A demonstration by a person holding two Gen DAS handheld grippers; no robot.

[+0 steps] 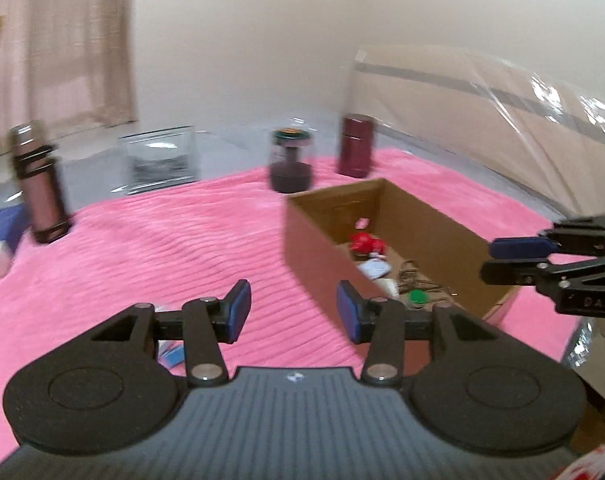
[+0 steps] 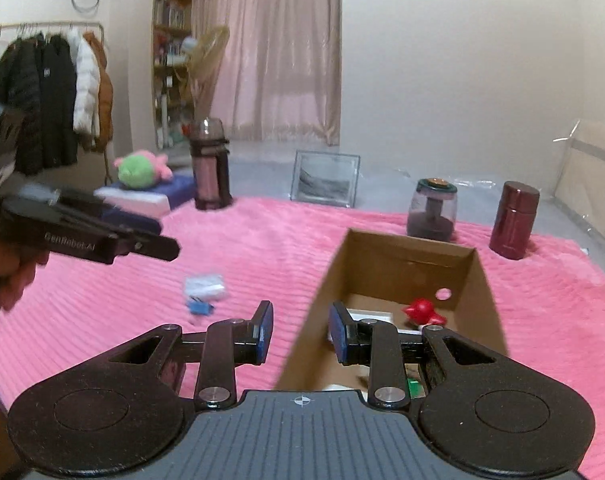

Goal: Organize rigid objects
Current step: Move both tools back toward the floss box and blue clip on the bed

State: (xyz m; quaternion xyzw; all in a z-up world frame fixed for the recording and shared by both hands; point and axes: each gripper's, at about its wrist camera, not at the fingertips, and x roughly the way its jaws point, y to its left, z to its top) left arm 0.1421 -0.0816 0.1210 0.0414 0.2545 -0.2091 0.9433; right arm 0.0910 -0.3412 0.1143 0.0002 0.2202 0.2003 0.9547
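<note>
This is a home, most likely a bedroom. A soft pink blanket (image 2: 262, 240) covers a wide bed. Long pink curtains (image 2: 270, 48) hang over the window at the back. Coats and jackets (image 2: 54, 92) hang on a clothes rail (image 2: 42, 25) by the wall. Beside them a tall shelf (image 2: 170, 40) is packed with books and small things. A round fan (image 2: 206, 64) stands near the curtains. A green and pink stuffed toy (image 2: 140, 168) lies on a folded pile at the side of the blanket.
</note>
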